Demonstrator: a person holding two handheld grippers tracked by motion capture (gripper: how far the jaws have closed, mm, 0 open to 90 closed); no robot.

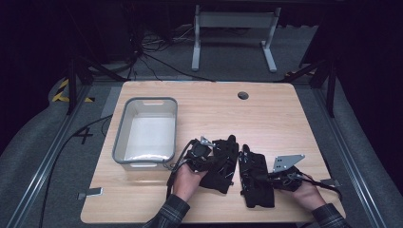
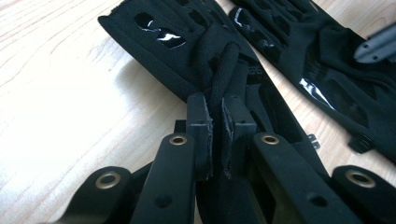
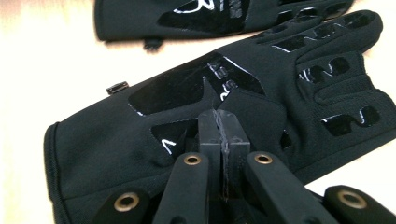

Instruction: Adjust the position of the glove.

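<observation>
Two black gloves with glossy prints lie side by side near the table's front edge. My left gripper (image 1: pixel 212 158) (image 2: pixel 217 126) is shut on a raised fold of the left glove (image 1: pixel 225 159) (image 2: pixel 154 32), near its middle. My right gripper (image 1: pixel 264 178) (image 3: pixel 219 123) has its jaws pressed together on the palm of the right glove (image 1: pixel 256 187) (image 3: pixel 116 140), and the fabric puckers up at the tips. The other glove (image 3: pixel 140 18) lies just beyond it. In the left gripper view, the right glove (image 2: pixel 336 79) lies flat to the right.
A grey plastic bin (image 1: pixel 121 128) stands to the left of the gloves, with nothing in it that I can see. The wooden table (image 1: pixel 266 118) has a cable hole (image 1: pixel 243 95) at the back. A white table frame stands on the floor behind.
</observation>
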